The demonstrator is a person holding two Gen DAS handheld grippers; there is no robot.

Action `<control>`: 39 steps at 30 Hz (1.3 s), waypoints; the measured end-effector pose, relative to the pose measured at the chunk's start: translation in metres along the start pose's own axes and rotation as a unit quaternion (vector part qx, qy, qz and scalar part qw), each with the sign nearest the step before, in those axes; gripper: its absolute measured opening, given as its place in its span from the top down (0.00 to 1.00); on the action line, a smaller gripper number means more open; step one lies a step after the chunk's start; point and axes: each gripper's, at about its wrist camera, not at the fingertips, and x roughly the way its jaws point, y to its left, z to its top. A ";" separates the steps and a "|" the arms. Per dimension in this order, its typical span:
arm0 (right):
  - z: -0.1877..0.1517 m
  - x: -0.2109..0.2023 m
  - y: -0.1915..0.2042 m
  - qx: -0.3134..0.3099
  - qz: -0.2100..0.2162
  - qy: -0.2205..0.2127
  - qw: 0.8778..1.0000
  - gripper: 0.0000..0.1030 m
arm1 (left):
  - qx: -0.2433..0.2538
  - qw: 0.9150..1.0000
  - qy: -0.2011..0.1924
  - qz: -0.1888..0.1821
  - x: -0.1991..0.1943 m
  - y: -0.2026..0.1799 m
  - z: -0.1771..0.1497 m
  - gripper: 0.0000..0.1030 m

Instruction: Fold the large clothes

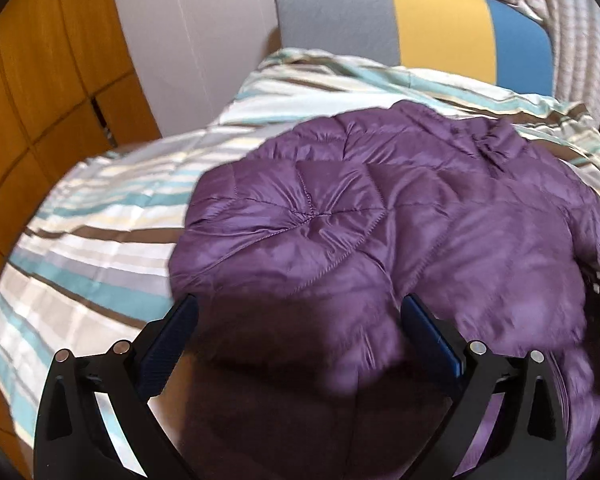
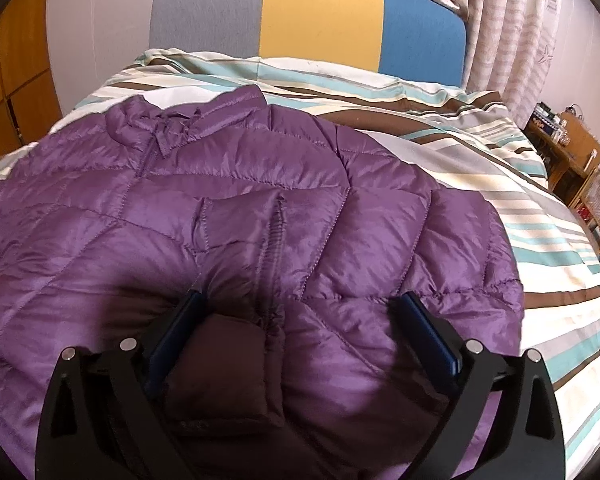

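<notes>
A purple quilted puffer jacket [image 1: 380, 232] lies spread on a striped bed, collar toward the headboard. It also shows in the right wrist view [image 2: 240, 216], where its collar [image 2: 164, 132] sits at the upper left. My left gripper [image 1: 300, 304] is open and empty, just above the jacket's left side near its edge. My right gripper [image 2: 300, 300] is open and empty, over the jacket's right front, with a folded cuff or sleeve end [image 2: 224, 364] lying between its fingers.
The striped duvet [image 1: 100, 216] covers the bed. A grey, yellow and blue headboard [image 2: 320, 16] stands at the far end. A wooden wardrobe [image 1: 40, 80] is at the left. Curtains [image 2: 512, 20] and cluttered wooden shelves [image 2: 580, 168] are at the right.
</notes>
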 end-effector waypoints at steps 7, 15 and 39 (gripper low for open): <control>-0.013 -0.044 0.005 -0.018 0.016 -0.018 1.000 0.06 | 0.013 0.999 -0.014 -0.037 -0.038 -0.002 -0.037 0.03; -0.055 -0.097 -0.007 -0.017 0.077 0.000 0.997 0.06 | 0.021 0.998 0.007 -0.067 -0.059 0.000 -0.080 0.03; -0.201 -0.192 -0.132 0.023 0.156 0.074 0.985 0.33 | -0.026 0.997 0.023 -0.076 -0.102 0.080 -0.160 0.23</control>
